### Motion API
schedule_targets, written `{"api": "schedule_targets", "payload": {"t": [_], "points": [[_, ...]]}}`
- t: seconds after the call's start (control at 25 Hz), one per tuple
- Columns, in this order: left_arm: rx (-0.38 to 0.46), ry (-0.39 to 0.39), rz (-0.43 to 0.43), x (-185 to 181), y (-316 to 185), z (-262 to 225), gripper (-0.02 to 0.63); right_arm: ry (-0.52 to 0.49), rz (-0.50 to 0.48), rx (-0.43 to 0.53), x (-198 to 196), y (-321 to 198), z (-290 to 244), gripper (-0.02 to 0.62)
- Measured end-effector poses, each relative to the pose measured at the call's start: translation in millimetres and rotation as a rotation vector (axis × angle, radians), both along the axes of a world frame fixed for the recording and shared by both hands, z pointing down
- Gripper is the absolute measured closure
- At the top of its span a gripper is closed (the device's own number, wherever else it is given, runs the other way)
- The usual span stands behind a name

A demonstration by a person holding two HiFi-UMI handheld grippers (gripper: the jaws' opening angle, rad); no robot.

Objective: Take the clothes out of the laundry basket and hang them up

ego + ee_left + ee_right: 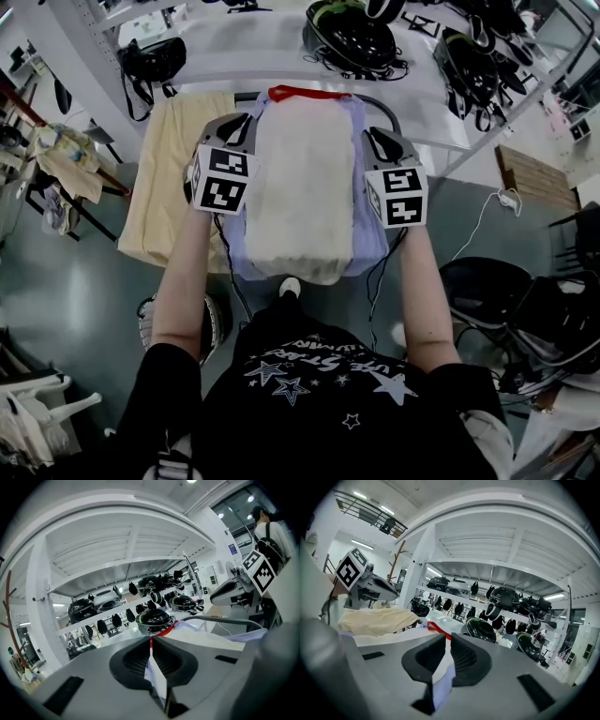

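Both L gripper (151, 643) & R gripper (446, 640) pinch lavender garment (305, 187) (white fleecy face).

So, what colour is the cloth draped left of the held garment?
Pale yellow cloth; clearest in head view.

Lighting: bright, even, from overhead. 1 ceiling lamp (191, 481) burns out at the top edge of the left gripper view; strip lights (370, 543) glow at the upper left of the right gripper view.

Head view: the pale garment (305, 187) is close to washed out, with its texture largely lost. The white shelf (244, 42) behind it carries mild glare. Shadows on the floor (75, 309) are soft (diffuse edges throughout).

Both gripper views are strongly barrel-distorted: straight lines bow, and black vignette fills all 4 corners. The near bodies of the left gripper (151, 639) and right gripper (448, 635) are soft; the distant background is sharper.
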State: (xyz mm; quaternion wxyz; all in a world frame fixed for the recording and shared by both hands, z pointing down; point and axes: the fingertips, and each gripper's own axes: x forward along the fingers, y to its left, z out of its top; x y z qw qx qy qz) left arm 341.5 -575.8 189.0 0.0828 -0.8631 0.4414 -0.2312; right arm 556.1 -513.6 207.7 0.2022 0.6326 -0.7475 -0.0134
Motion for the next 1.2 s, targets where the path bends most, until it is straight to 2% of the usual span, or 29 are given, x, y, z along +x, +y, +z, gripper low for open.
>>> {"api": "schedule_targets", "payload": {"t": [0.2, 0.44, 0.92, 1.2], "points": [[-0.017, 0.051, -0.008, -8, 53, -1, 0.588, -0.045, -0.003, 0.067, -12, 48, -13, 0.583], [-0.032, 0.101, -0.026, -19, 126, 4, 0.589, -0.106, 0.007, 0.1, -19, 121, -13, 0.584], [-0.092, 0.137, -0.038, -42, 278, 24, 0.589, -0.166, 0.013, 0.082, -36, 255, 5, 0.586], [-0.127, 0.149, -0.021, -58, 315, 47, 0.589, -0.201, 0.022, 0.055, -55, 289, 23, 0.586]]}}
